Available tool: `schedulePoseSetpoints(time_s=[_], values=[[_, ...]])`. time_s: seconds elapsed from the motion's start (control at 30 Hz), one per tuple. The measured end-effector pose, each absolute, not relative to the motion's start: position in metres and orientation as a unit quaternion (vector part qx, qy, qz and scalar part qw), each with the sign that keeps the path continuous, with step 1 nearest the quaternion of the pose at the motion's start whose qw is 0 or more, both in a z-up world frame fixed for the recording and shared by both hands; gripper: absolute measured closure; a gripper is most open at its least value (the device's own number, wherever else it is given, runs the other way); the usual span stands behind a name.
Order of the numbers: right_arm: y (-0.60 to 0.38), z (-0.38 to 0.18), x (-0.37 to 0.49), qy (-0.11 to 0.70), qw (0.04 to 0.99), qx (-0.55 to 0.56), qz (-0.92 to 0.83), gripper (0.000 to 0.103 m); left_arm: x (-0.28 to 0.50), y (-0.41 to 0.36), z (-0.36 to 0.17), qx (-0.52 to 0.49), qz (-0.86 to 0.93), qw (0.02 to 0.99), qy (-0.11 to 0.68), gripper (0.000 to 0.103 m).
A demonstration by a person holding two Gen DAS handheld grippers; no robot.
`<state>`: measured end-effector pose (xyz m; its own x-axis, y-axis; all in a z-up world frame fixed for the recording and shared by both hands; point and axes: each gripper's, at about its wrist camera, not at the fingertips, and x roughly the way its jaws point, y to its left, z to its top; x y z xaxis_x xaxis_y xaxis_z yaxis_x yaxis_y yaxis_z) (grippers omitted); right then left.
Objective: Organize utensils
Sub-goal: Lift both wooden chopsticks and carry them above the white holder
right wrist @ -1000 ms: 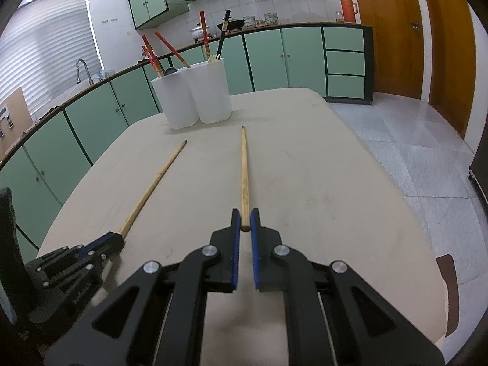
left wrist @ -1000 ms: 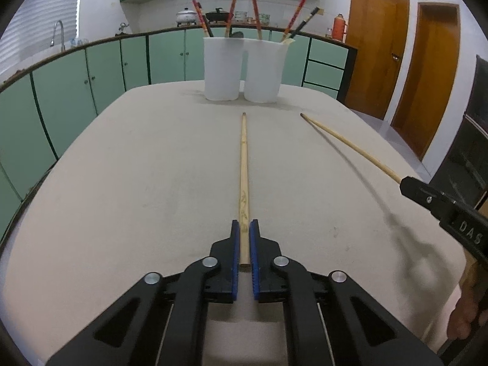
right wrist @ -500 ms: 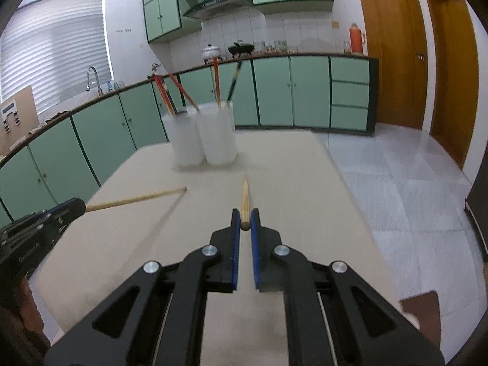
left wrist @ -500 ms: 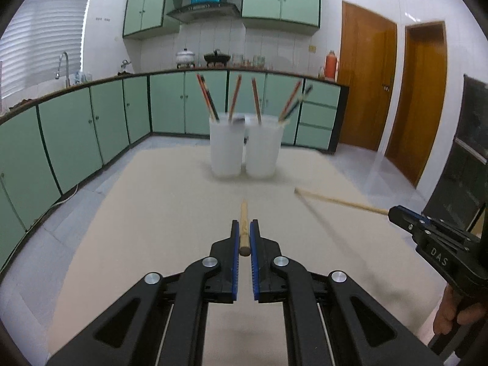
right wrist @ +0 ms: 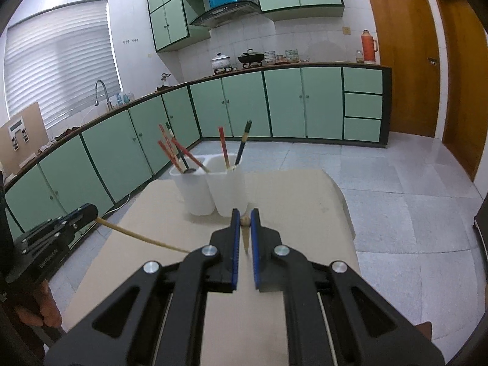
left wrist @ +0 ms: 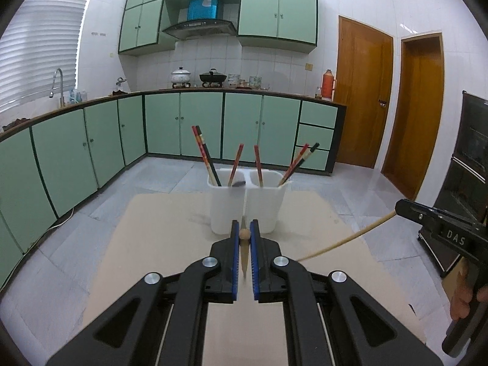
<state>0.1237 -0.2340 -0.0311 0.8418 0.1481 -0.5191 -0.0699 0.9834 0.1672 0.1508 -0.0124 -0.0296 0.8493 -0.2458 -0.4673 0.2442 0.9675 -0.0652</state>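
Observation:
My left gripper (left wrist: 244, 235) is shut on a long wooden chopstick (left wrist: 244, 253), held above the beige table (left wrist: 158, 244) with its tip pointing down. My right gripper (right wrist: 244, 222) is shut on a second wooden chopstick (right wrist: 245, 235), also tilted tip down. Each chopstick shows in the other view, the right one (left wrist: 344, 241) and the left one (right wrist: 143, 239). Two white holder cups (left wrist: 247, 204) with several red and black chopsticks stand on the far side of the table, just beyond both grippers; they also show in the right wrist view (right wrist: 210, 189).
The table's far edge lies just behind the cups, with grey tiled floor (right wrist: 396, 183) beyond. Green cabinets (left wrist: 183, 128) line the walls. A dark oven unit (left wrist: 469, 164) stands at the right.
Both grippers have lifted their chopsticks off the table and tipped them from lying flat to pointing tip down. Both have risen and the cups now sit lower in view.

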Motion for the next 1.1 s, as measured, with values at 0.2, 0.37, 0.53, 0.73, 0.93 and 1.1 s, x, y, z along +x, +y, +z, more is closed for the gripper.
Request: schedulePoseSetpoints(time_s=[0.2,0.37,0.53,0.73,0.93,1.1], values=[[-0.232,-0.014,0.144,0.287,0.953,0.071,0.071,0.097,0.167,-0.012,-0.017,-0.004,-0.137,0.96,0.246,0.096],[-0.229,-0.002,0.157,0.297,0.949,0.062,0.085,0.097,0.178,-0.008,-0.009,-0.011,-0.143,0.958,0.249,0.096],[-0.224,0.017,0.166,0.294,0.948,0.059,0.108,0.097,0.186,0.001,0.004,-0.021,-0.147,0.959,0.242,0.096],[-0.231,0.054,0.18,0.273,0.947,0.077,0.148,0.097,0.19,0.015,0.036,-0.026,-0.142,0.966,0.212,0.096],[-0.233,0.098,0.189,0.229,0.958,0.07,0.159,0.097,0.196,0.032,0.079,-0.023,-0.126,0.979,0.158,0.096],[-0.234,0.129,0.206,0.193,0.967,0.06,0.156,0.097,0.212,0.03,0.109,-0.014,-0.119,0.986,0.116,0.096]])
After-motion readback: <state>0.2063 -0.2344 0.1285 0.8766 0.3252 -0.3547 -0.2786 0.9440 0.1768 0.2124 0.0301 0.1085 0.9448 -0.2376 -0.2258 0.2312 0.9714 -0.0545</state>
